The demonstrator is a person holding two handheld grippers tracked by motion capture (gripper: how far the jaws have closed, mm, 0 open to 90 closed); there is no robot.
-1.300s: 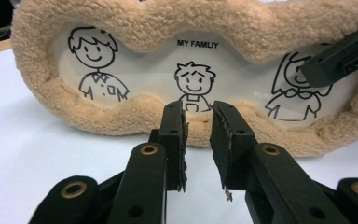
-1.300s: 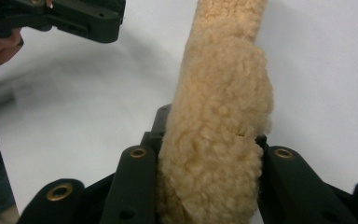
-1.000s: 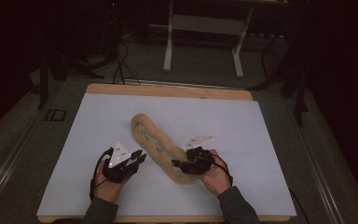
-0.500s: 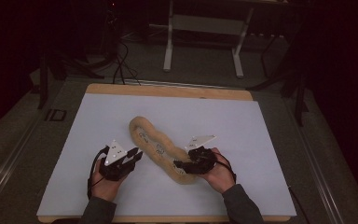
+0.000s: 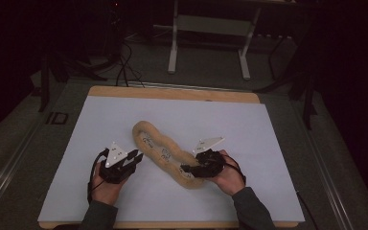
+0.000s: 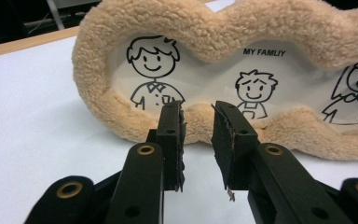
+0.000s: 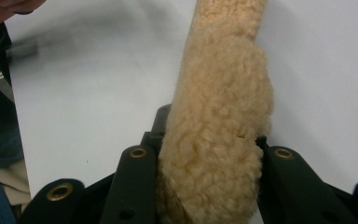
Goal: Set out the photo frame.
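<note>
A fluffy picture frame (image 5: 165, 154) lay in the lower middle of the high view, on the white table (image 5: 268, 143). The right gripper (image 5: 188, 169) was clamped on its lower end. The left gripper (image 5: 136, 157) was just beside the frame, with its jaws apart and nothing between them.

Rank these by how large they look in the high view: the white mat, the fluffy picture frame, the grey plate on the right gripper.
1. White mat, by far the largest.
2. Fluffy picture frame.
3. Grey plate, smallest.
</note>
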